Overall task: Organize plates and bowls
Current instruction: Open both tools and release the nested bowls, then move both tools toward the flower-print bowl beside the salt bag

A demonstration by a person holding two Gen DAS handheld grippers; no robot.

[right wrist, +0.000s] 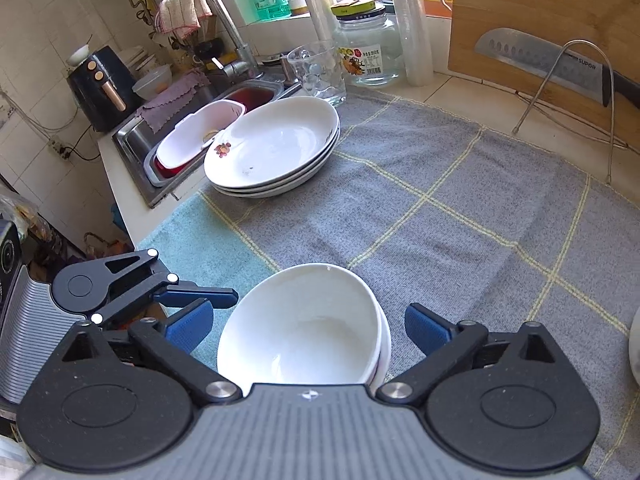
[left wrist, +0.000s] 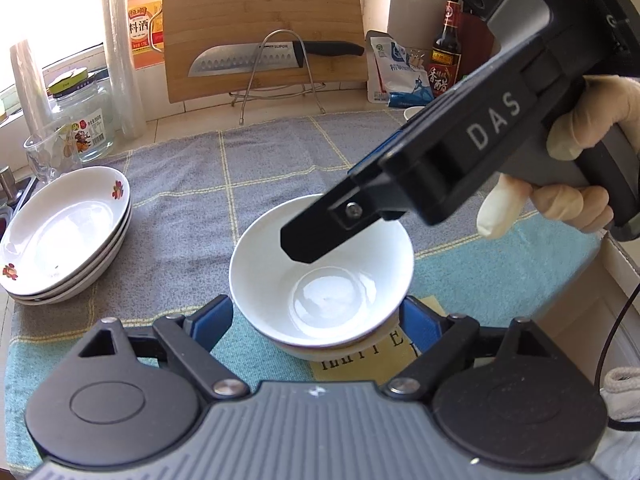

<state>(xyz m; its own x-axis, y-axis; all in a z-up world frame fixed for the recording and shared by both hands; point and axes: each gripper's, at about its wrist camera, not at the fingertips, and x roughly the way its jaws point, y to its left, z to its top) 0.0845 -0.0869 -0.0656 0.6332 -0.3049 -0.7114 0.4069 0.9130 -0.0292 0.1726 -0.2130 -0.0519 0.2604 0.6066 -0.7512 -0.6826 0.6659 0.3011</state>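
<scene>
While glossy bowls [left wrist: 320, 272] nest — right hand-held gripper [right wrist: 308, 326] spread | left hand-held gripper [left wrist: 316, 316] grip unclear

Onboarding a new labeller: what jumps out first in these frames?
The stack of white ceramic bowls sits front and centre on the grey checked cloth, flanked by the left hand-held gripper and the open right hand-held gripper. Left of it, stacked white flower-printed plates. Behind, a steel knife on a bamboo cutting board.

Each camera sat just behind its own fingers, tilted steeply down at the cloth-covered surface [left wrist: 180, 216] from close range. The left view faced the far cutting board [left wrist: 264, 20]; the right view angled left toward the sink [right wrist: 176, 132]. Both shared the nested bowls [left wrist: 320, 272] nearby and the stacked plates [right wrist: 276, 148].
</scene>
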